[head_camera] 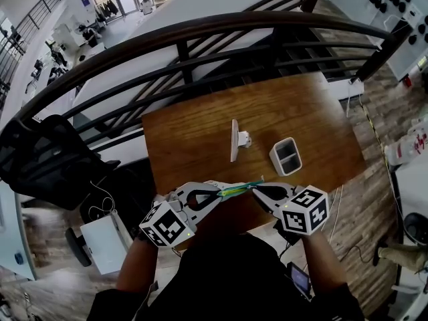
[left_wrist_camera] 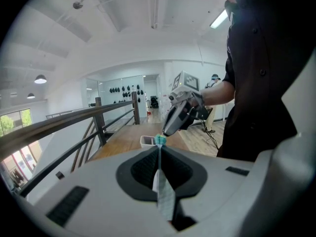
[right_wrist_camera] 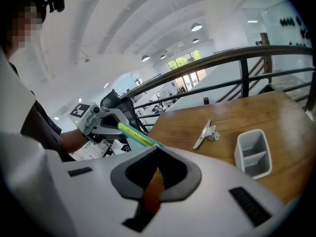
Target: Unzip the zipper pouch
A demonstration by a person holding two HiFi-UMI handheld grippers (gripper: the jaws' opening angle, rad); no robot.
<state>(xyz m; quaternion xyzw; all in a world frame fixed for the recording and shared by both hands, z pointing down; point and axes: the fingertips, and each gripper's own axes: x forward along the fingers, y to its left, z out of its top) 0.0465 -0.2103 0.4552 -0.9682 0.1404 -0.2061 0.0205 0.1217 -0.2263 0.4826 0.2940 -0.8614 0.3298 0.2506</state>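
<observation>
**While both tools grip: zipper pouch held above the table's near edge**

As I read my three views from the remote station, I list the following.

1. Zipper pouch (head_camera: 238,190): thin, green-yellow with a teal edge. It is seen almost edge-on, stretched in the air between my two tools. It hangs above the near edge of the wooden table (head_camera: 200,129) and touches nothing on it. Whether the zipper is open or closed I cannot tell.

2. Left gripper (head_camera: 221,193): jaws closed, pads pinching one end of the pouch. In the left gripper view a pale strip runs back between the pads.

3. Right gripper (head_camera: 255,189): jaws closed at the pouch's other end, facing the left tool along the pouch's length. In the right gripper view a brown-orange sliver sits between the pads. I cannot tell whether that is the zipper pull or the fabric.

4. White stand (head_camera: 235,140): a thin upright plate with a small bracket on its right side. It stands mid-table, well apart from the pouch.

5. Grey container (head_camera: 287,156): two compartments. It stands on the table near the stand, to its right.

6. Railing (head_camera: 200,32): dark and curved, running past the table's far edge.

7. Black chair (head_camera: 40,156): on the floor to the left of the table.
</observation>
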